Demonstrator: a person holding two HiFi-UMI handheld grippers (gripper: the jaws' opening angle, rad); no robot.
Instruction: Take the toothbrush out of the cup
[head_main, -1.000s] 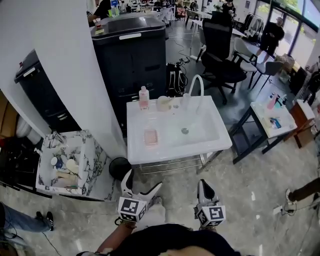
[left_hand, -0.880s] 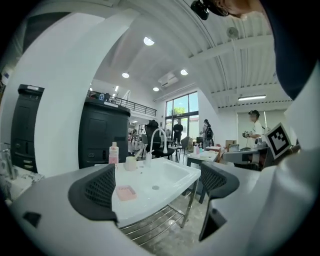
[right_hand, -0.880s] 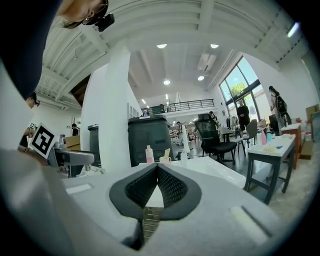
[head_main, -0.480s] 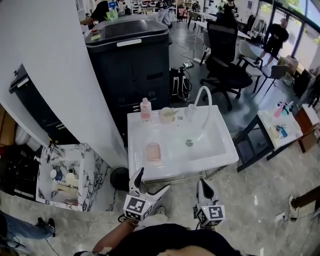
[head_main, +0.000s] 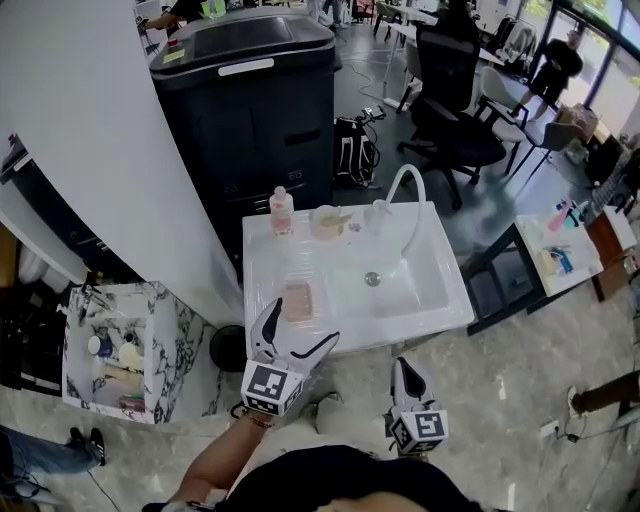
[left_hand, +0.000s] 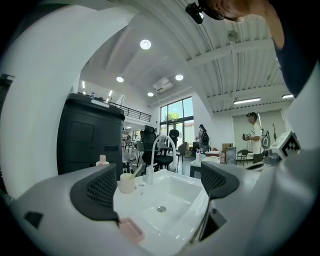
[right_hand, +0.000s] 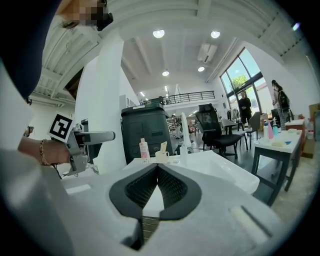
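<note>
A cream cup stands on the back rim of the white sink, with a toothbrush leaning in it. In the left gripper view the cup and toothbrush lie far ahead, left of centre. My left gripper is open over the sink's front edge, near the pink soap dish, with nothing between its fingers. My right gripper hangs shut and empty below the sink's front edge. The right gripper view shows the cup beyond the closed jaws.
A pink bottle stands left of the cup and a curved white faucet to its right. A black cabinet is behind the sink. A marble stand sits at left, an office chair and side table at right.
The view has drawn closer to the sink. My left gripper has risen and moved forward over the sink's front edge, still open. The right gripper has stayed low and shut.
</note>
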